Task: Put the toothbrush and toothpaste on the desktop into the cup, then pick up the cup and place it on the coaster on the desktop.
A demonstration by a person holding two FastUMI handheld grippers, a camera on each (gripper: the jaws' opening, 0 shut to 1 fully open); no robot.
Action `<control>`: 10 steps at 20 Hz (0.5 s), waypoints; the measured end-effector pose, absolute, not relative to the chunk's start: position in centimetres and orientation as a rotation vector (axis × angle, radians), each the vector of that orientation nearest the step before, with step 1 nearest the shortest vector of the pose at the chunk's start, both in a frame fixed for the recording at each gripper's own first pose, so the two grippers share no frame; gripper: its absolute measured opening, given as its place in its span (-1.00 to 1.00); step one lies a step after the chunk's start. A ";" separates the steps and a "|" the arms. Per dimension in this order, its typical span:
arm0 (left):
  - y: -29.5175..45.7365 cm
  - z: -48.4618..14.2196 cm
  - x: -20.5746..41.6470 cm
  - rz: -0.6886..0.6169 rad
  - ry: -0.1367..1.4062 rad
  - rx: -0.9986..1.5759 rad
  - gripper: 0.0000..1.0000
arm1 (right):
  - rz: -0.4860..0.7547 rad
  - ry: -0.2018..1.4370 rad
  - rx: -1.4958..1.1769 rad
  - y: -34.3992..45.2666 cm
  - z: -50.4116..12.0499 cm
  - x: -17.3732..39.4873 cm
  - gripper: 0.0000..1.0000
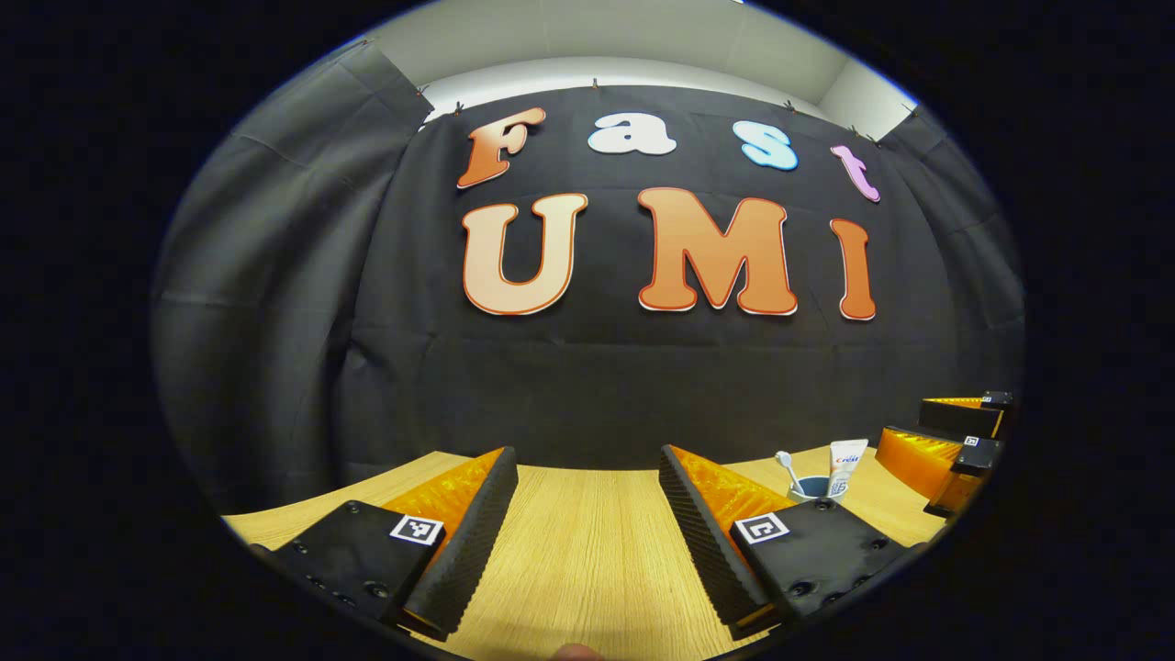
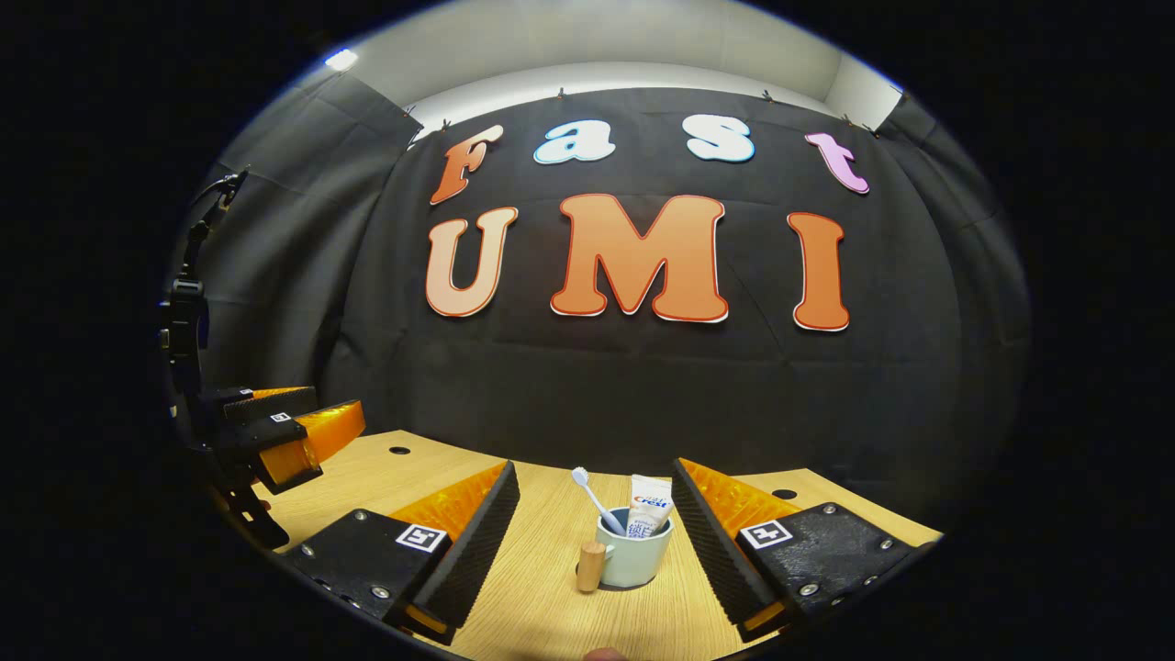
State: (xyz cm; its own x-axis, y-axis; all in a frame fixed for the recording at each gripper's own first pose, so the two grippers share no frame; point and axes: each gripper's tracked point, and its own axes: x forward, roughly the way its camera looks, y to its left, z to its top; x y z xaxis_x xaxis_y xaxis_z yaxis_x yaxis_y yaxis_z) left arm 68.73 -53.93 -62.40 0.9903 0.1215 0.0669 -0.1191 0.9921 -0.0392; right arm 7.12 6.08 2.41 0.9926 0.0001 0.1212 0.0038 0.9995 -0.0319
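Fingers of the right gripper (image 2: pixel 595 542) stand wide apart, gripping nothing, with the pale green ceramic cup (image 2: pixel 633 551) between them on the light wooden desktop (image 2: pixel 542 597). Upright in that cup stand the white toothbrush (image 2: pixel 587 496) and white toothpaste tube (image 2: pixel 650 516). Left of the cup, the left gripper (image 1: pixel 587 532) hangs equally wide and empty.

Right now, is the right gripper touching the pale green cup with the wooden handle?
Apart. The right gripper view shows wooden desktop either side of the cup, between it and the right gripper's fingers.
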 end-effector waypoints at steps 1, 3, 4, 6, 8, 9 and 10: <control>-54.0 -62.2 68.9 0.118 -0.081 -0.038 0.97 | -0.003 -0.122 -0.031 5.9 2.4 7.0 1.00; -54.0 -61.8 68.9 0.119 -0.098 -0.040 0.99 | -0.006 -0.122 -0.031 5.8 2.5 7.0 1.00; -54.2 -61.7 68.9 0.116 -0.104 -0.040 0.98 | -0.008 -0.118 -0.031 5.7 2.3 7.1 0.99; -54.2 -61.5 69.0 0.116 -0.115 -0.035 0.98 | -0.008 -0.119 -0.032 5.7 2.3 7.0 1.00; -54.3 -61.3 69.0 0.118 -0.123 -0.033 1.00 | -0.007 -0.121 -0.035 5.7 2.2 6.9 1.00; -54.3 -61.2 69.0 0.116 -0.125 -0.036 0.99 | -0.008 -0.123 -0.035 5.7 2.3 6.8 1.00; -54.6 -61.2 69.0 0.111 -0.130 -0.043 0.99 | -0.006 -0.127 -0.036 5.7 2.3 6.8 1.00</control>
State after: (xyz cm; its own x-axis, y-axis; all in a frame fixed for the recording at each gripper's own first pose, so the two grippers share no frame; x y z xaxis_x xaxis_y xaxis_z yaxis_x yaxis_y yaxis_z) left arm 69.04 -54.55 -61.20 0.9854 0.1129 0.1274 -0.1073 0.9930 -0.0497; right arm 6.80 5.68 2.30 0.9919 -0.0039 0.1268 0.0085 0.9993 -0.0355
